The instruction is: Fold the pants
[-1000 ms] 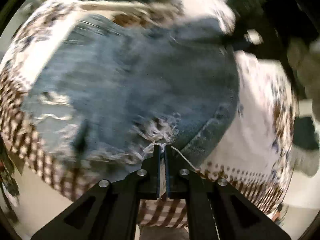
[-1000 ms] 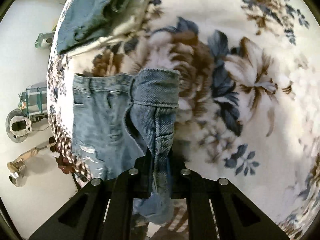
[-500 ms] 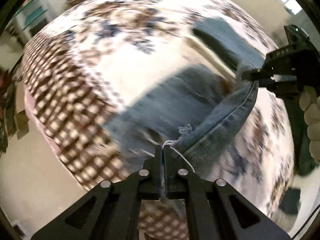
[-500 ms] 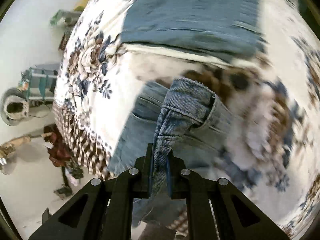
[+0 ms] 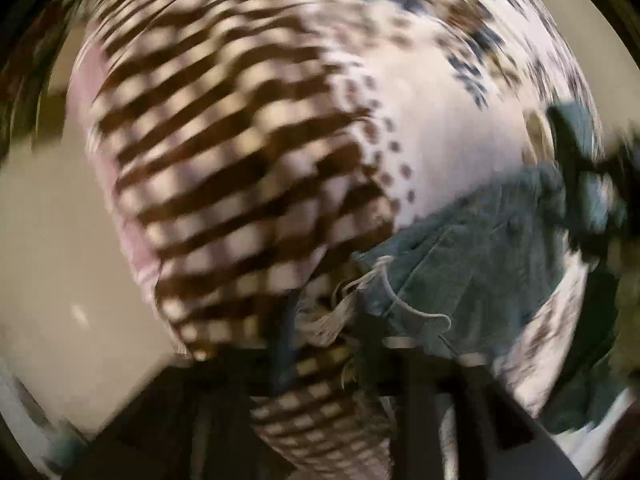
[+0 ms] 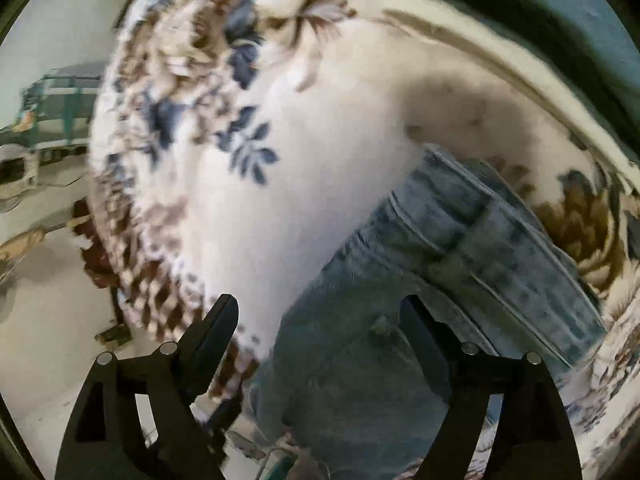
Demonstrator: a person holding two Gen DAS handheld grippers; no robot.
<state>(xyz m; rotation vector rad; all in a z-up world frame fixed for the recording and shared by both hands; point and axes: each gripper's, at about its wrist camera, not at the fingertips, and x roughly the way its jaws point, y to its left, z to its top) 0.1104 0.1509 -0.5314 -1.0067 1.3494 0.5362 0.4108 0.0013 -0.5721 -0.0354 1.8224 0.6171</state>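
Denim pants beneath spread right claw

A white blanket printed with blue and brown flowers is spread ahead of the right claw, and a border of brown checks is seen along its edge, ahead and to the left of the left claw. A dark teal folded cloth with a cream edge is laid on the blanket, far ahead and to the right of the right claw. A pale floor is seen to the left of that claw, and a teal metal-framed rack is stood on it, further ahead on the left, blurred.
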